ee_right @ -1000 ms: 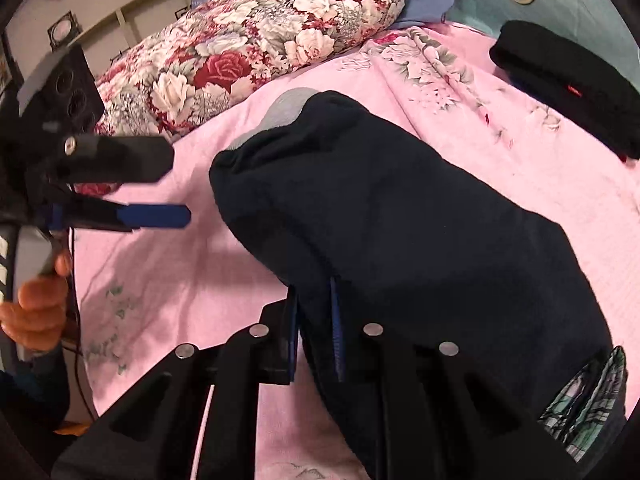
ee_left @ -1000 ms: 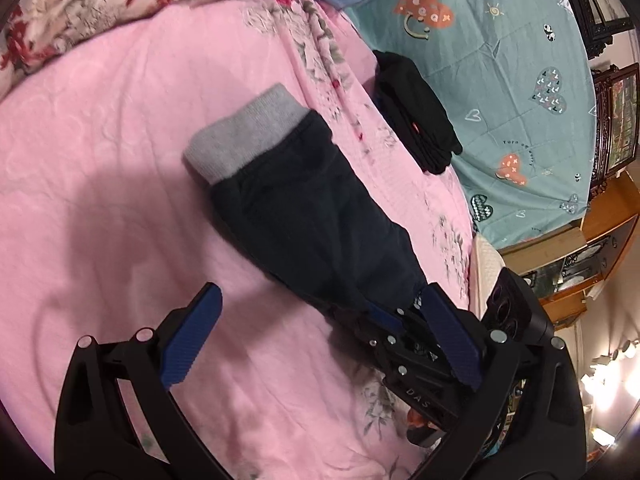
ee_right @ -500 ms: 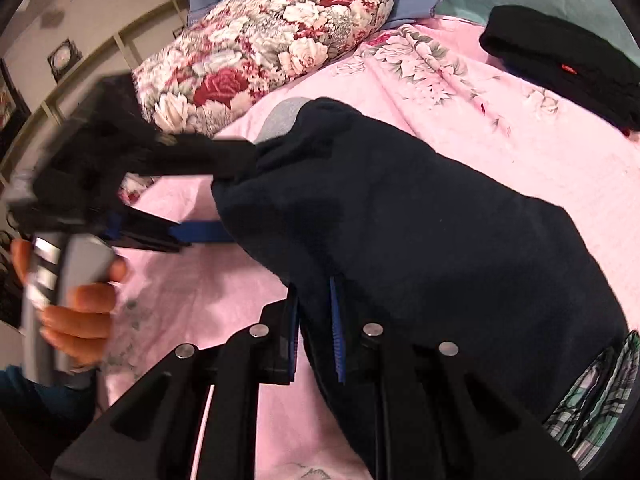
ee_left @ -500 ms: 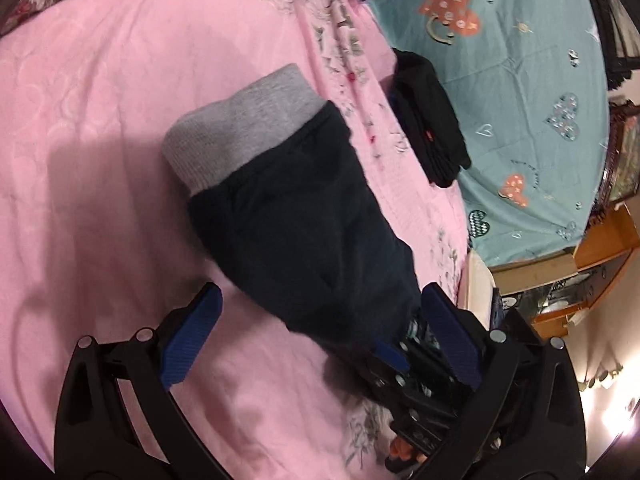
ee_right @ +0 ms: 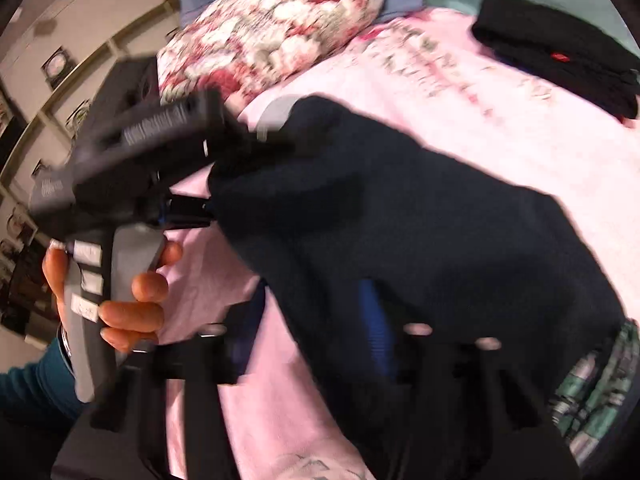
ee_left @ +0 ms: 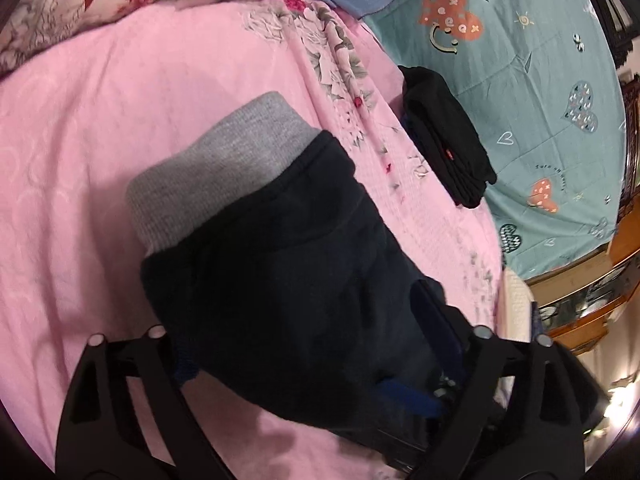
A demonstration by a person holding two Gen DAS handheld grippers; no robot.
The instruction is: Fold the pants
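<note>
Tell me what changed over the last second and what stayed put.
The left gripper moved forward over the dark pants, which now lie between its open fingers, where before it hung back over the pink sheet. The right gripper, shut on the pants' edge before, now has its fingers spread, though motion blur hides whether it let go. The grey waistband and black folded garment stayed put.

Bedroom: bed sheet point(ee_left: 120, 128), floral pillow point(ee_right: 280, 20)

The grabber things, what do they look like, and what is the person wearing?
Both are black frames with cut-out holes, silver screws and blue pads on the fingers. The left gripper has a grey handle with white labels, held by a hand. The sleeve is teal.
</note>
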